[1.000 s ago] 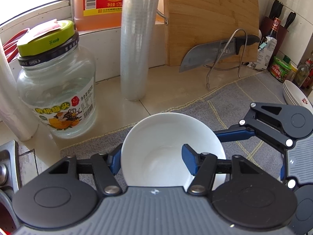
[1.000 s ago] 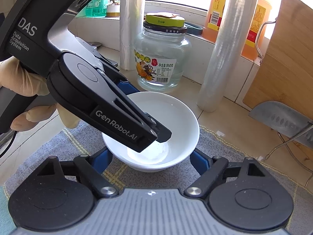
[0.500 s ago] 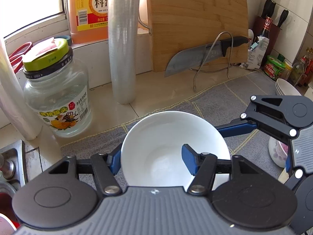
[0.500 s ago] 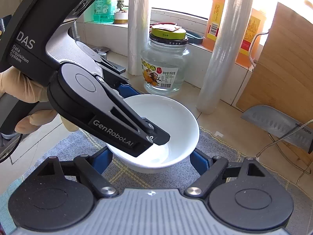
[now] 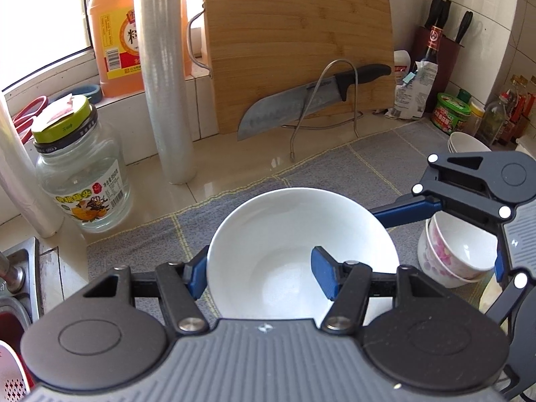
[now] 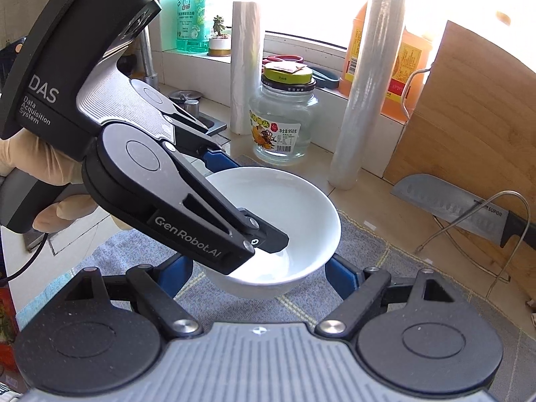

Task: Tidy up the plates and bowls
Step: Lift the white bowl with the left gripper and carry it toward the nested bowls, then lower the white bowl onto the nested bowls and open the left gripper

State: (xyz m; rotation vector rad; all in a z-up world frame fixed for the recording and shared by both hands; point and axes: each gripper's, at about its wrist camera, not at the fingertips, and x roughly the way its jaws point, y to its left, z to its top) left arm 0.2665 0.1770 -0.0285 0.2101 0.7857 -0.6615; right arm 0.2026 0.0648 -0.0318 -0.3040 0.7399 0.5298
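Note:
A plain white bowl (image 5: 294,234) hangs above the grey mat (image 5: 335,167). My left gripper (image 5: 259,276) is shut on the bowl's near rim, one blue pad outside the wall and one inside. In the right wrist view the same bowl (image 6: 294,201) sits between the blue pads of my right gripper (image 6: 258,278), which press its lower wall from both sides. The left gripper (image 6: 243,199) comes in from the left there, held by a gloved hand (image 6: 20,157). A stack of floral bowls (image 5: 459,251) stands on the mat to the right.
A glass jar (image 5: 80,174) and a film roll (image 5: 164,83) stand at the back left. A cutting board (image 5: 294,33) and a knife (image 5: 301,107) on a wire rack lean at the back. White dishes (image 5: 465,142) and bottles fill the far right; a sink edge (image 5: 20,268) lies left.
Both grippers have risen and moved right along the counter with the bowl held between them. The jar and roll slid left in view, and the floral bowls came into view.

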